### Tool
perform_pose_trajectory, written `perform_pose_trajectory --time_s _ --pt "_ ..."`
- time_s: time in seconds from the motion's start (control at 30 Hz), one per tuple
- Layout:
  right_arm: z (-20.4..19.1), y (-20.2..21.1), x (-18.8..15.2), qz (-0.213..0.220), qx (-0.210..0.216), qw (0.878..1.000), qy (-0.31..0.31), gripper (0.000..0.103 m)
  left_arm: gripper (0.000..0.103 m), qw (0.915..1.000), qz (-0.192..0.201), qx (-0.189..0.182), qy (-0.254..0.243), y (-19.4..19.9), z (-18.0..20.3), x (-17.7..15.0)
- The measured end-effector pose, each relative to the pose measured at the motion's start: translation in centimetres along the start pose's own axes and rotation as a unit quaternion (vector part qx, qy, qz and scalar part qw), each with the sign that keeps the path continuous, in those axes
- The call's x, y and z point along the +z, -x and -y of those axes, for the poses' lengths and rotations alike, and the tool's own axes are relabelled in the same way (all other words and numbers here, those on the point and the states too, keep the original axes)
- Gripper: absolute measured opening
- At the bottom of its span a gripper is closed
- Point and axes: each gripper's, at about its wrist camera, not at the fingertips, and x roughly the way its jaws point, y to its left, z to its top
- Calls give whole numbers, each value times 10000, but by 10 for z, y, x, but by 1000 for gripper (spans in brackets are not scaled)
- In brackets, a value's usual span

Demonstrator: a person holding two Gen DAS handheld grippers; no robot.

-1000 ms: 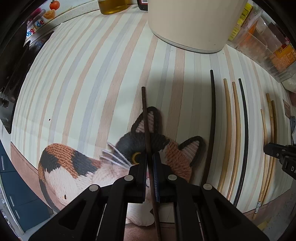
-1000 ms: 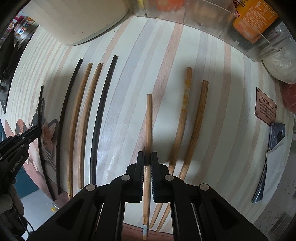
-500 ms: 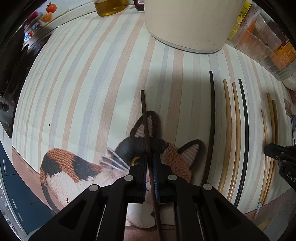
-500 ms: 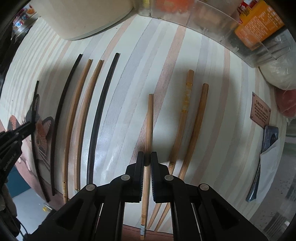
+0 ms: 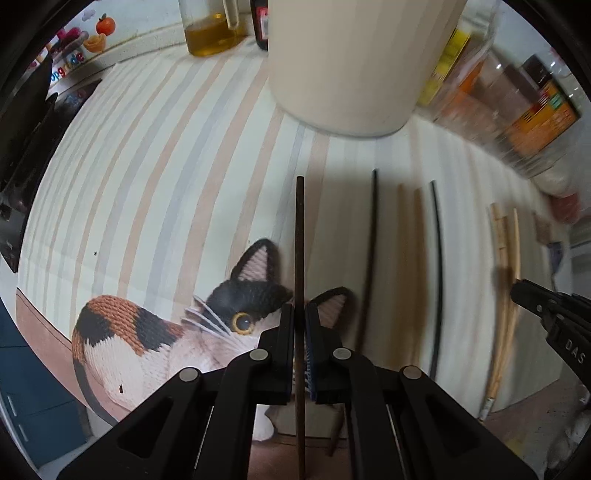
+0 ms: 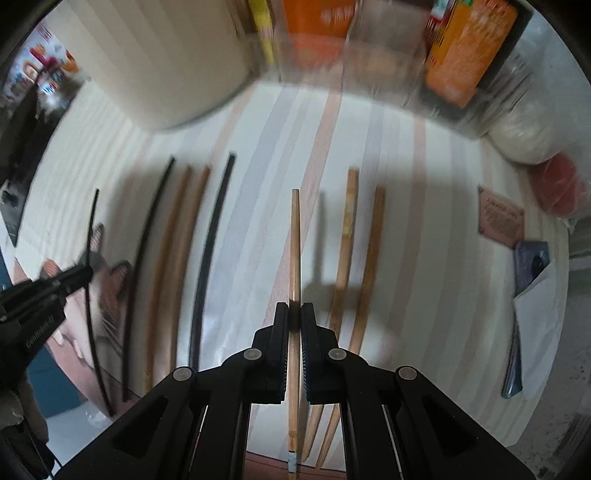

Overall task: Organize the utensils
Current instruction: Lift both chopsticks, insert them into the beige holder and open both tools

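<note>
My left gripper [image 5: 300, 314] is shut on a dark brown chopstick [image 5: 299, 236], held above the striped mat [image 5: 147, 184] over a knitted cat picture [image 5: 155, 332]. My right gripper [image 6: 294, 314] is shut on a light wooden chopstick [image 6: 294, 236], lifted clear of the mat with its shadow beside it. On the mat lie another dark brown chopstick [image 5: 370, 258], two tan ones [image 6: 177, 240], a black one [image 6: 210, 251] and two light wooden ones [image 6: 360, 258]. Each gripper shows at the edge of the other's view.
A large cream container [image 5: 351, 62] stands at the back of the mat. An oil jug [image 5: 210, 29] stands to its left, clear bins with packets [image 6: 443, 55] to its right. A brown tag [image 6: 500, 221] and a blue pouch [image 6: 528, 295] lie at the right.
Both grippers have risen, each lifting its chopstick off the mat. The mat looks farther away and the views have tilted toward the back containers.
</note>
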Motion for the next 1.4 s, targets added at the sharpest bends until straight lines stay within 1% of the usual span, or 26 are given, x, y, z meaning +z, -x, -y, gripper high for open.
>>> perform_pose_trajectory --time_s 0.17,0.3,0.43,0.67,0.77,0.93,1.07,1.1,1.13,1.17,1.23,1.3,1.4 --pt "5 23 -2 304 230 9992 -103 6 3 9995 315 -79 20 28 3 4" --pt "7 47 2 590 356 9975 -135 6 3 9976 678 -127 -45 53 11 9" --pt "12 72 19 946 546 9939 -142 6 3 9944 1007 -288 -100 80 19 17" --pt "7 133 44 1840 692 9805 -62 6 3 9839 1692 -560 -102 129 28 38" --pt "15 161 58 2228 775 9715 -223 6 3 9797 1892 -655 -89 143 30 46" --pt "28 203 85 2750 973 9552 -499 6 3 9674 2386 -842 -122 190 39 61" --pt "24 242 110 3158 1102 9412 -476 6 3 9550 2792 -991 -150 232 40 81" --pt "24 248 114 3238 1112 9384 -472 6 3 9503 2938 -1026 -129 246 38 88" --pt "21 259 120 3344 1150 9343 -451 6 3 9475 3023 -1035 -135 254 38 93" --pt "19 267 127 3431 1178 9309 -426 6 3 9425 3182 -1016 -110 268 36 101" --pt "14 282 140 3596 1221 9243 -385 6 3 9358 3390 -968 -93 286 33 114" --pt "8 294 154 3756 1249 9176 -363 6 3 9286 3614 -840 -39 301 28 129" --pt "1 306 174 3985 1203 9085 -363 6 3 9230 3807 -556 17 309 22 153"
